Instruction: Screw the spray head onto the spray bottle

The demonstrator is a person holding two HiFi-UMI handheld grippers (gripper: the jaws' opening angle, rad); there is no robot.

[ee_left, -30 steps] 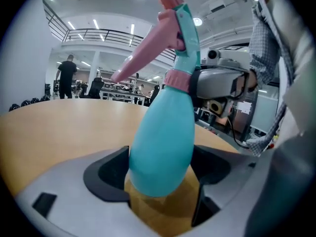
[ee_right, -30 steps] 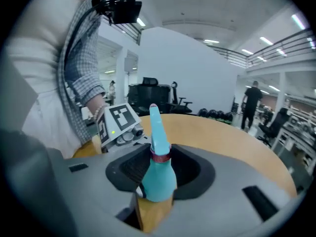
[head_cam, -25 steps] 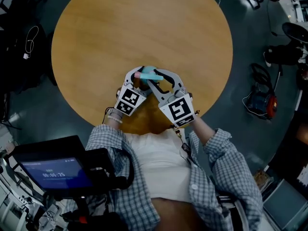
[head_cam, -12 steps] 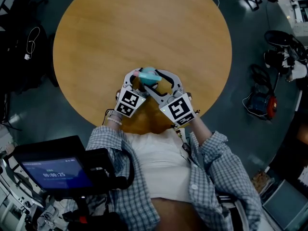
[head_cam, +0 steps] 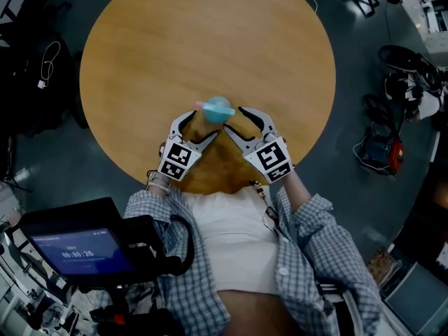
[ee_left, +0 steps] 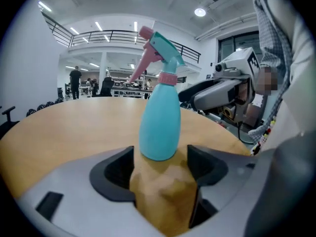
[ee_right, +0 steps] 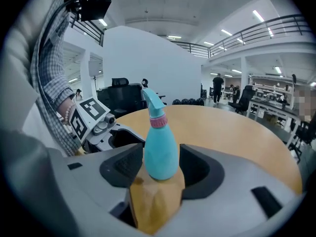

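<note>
The teal spray bottle (head_cam: 218, 109), its spray head (ee_left: 160, 46) already on, is standing upright on the round table (head_cam: 210, 33). The left gripper (head_cam: 199, 127) and the right gripper (head_cam: 234, 120) are both standing spread and gripping nothing. The right gripper's jaws have just been opening, and the bottle is just beyond their tips. I judge that each gripper should be backing straight away, not brushing the bottle.

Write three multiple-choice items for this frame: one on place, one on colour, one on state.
1. The spray bottle stands: A on the floor; B on the round table; C on a chair.
2. The collar under the spray head is: A pink; B black; C yellow.
3. The spray head is: A lying on the table; B on the bottle; C missing.
Key: B, its base rests on the wood; A, a pink ring circles the neck; B, it tops the bottle, while the left tool and right tool stand open, the right's jaws having just been opening, neither gripping it.
</note>
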